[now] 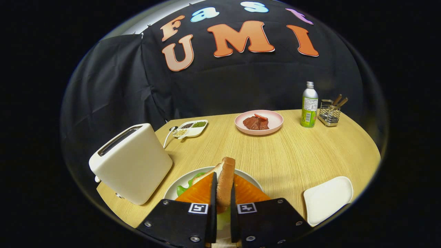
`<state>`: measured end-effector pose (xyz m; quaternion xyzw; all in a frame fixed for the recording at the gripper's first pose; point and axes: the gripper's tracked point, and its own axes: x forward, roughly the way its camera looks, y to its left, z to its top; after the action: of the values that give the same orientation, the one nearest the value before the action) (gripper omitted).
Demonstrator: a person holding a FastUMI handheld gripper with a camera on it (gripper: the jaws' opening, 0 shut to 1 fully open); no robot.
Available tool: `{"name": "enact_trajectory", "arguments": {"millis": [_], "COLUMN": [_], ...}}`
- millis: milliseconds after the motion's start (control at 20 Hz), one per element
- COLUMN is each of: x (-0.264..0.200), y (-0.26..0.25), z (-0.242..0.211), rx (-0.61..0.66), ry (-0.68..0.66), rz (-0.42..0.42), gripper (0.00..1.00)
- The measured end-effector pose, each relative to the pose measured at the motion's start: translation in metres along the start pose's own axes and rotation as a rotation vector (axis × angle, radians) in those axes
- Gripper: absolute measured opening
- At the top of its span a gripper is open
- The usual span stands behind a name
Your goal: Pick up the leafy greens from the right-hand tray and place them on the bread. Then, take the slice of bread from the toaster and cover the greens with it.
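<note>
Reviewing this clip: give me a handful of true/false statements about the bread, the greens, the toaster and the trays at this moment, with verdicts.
1. The gripper is shut on the bread slice, held on edge between its fingers. True.
2. The leafy greens lie on the white plate below the gripper. True.
3. The white tray right of the plate holds greens. False: it is bare.
4. A slice sticks up out of the toaster. False: no bread stands above its slot.
5. The pink plate holds reddish food. True.
6. The bottle lies on its side. False: it stands upright.
</note>
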<state>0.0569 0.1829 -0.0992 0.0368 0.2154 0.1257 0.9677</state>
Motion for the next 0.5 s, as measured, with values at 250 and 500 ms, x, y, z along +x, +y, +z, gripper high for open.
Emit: {"name": "enact_trajectory", "arguments": {"millis": [250, 500], "x": [0.001, -0.002], "y": [-0.015, -0.039], "z": [-0.005, -0.005], "rx": [-0.003, -0.042], "ry": [0.017, 0.010], "rz": [-0.035, -0.122], "gripper": [0.30, 0.53]}}
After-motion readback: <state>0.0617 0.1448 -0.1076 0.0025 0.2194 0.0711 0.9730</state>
